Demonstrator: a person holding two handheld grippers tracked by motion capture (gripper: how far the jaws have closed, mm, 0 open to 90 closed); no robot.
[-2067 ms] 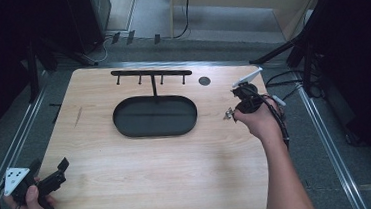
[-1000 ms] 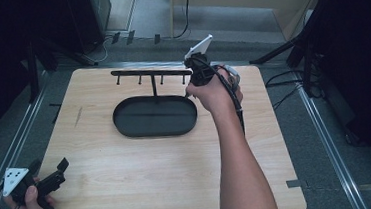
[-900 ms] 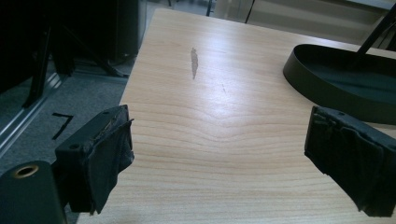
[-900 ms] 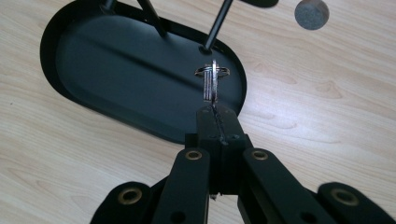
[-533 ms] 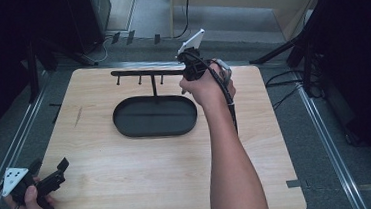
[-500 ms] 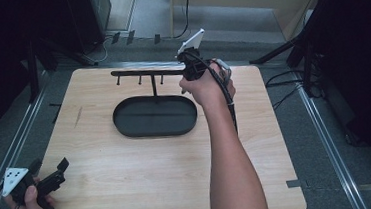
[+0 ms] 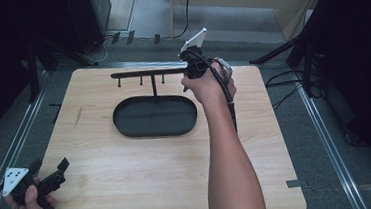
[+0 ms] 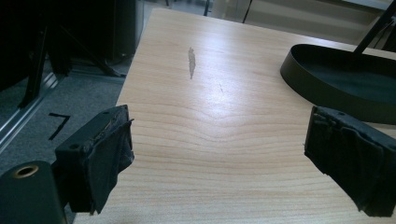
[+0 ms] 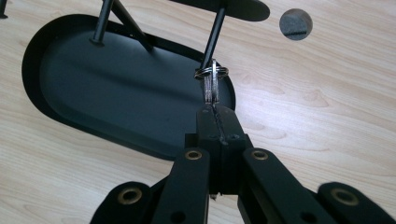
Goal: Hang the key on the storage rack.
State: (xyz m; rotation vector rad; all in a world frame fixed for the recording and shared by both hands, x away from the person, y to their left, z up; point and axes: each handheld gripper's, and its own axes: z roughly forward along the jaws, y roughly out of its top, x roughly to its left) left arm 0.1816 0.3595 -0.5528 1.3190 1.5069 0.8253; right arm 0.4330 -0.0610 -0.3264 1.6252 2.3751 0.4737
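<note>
A black key stand has an oval tray (image 7: 154,118) and a thin crossbar (image 7: 141,73) with short pegs hanging from it. My right gripper (image 7: 189,74) is at the bar's right end, held in a hand. In the right gripper view this gripper (image 9: 215,110) is shut on a small silver key (image 9: 212,91). The key's ring (image 9: 211,72) sits at the lower tip of a peg (image 9: 214,39); whether it loops the peg I cannot tell. My left gripper (image 7: 58,172) rests at the table's front left corner, open, with bare wood between its pads (image 8: 105,154).
The stand's tray wall (image 8: 327,93) lies ahead and right of the left gripper. A round hole (image 9: 295,23) sits in the wooden tabletop (image 7: 144,178) just past the stand. Metal rails and cables run along the table's sides.
The right gripper has travelled from the table's right side to the right end of the crossbar, then settled there. The left gripper has stayed put.
</note>
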